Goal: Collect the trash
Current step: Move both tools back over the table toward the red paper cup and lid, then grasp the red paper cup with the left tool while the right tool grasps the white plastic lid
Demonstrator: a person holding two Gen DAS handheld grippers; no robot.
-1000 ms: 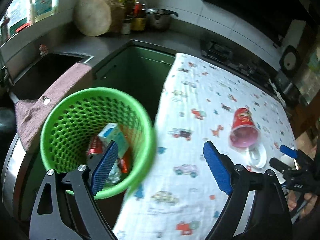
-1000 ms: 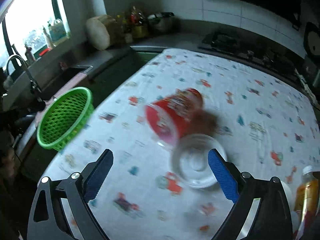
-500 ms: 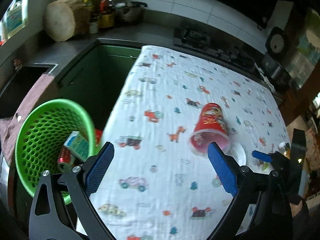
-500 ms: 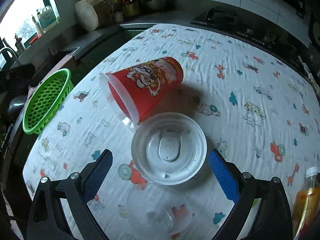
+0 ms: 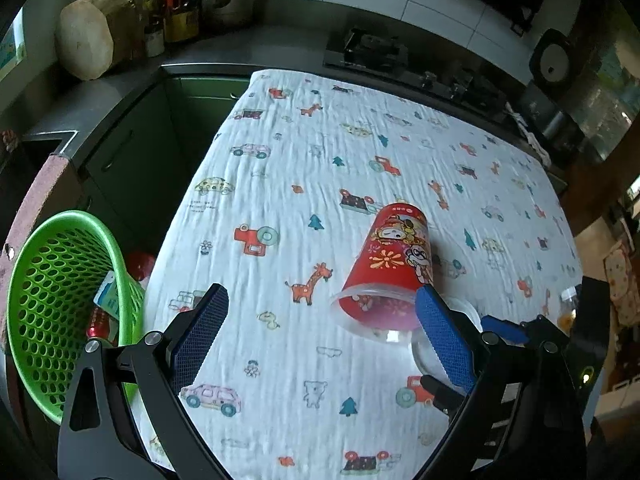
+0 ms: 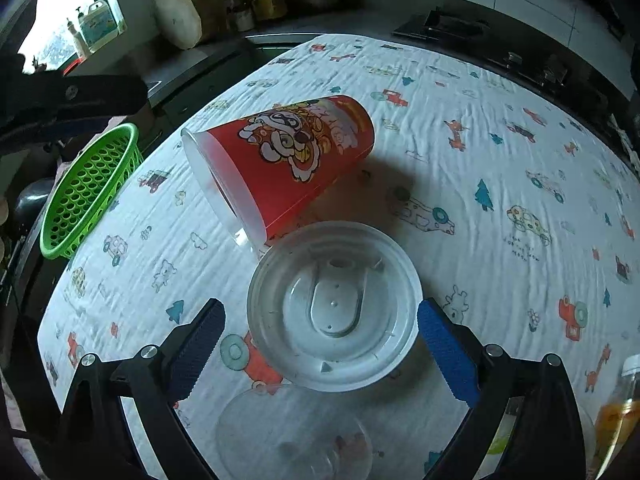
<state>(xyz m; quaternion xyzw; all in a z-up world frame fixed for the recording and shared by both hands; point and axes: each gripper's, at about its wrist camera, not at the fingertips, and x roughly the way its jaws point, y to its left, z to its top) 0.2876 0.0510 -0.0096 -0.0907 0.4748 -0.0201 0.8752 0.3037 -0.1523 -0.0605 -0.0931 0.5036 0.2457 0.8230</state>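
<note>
Printed cloth [image 5: 320,168] over the table — wood block [image 5: 86,40] at ten o'clock, pot [image 5: 228,2] and bottles [image 5: 176,8] beside it.

Left gripper [image 5: 320,332] points steeply down, jaws spread wide w/ nothing between the blue pads [image 5: 200,334]. Right gripper [image 6: 320,344] also angled steeply down, jaws wide apart, pads [image 6: 448,352] not pressing on anything. In left wrist view, right gripper's blue fingertip and black frame show at lower right, just beside left gripper's right finger.
</note>
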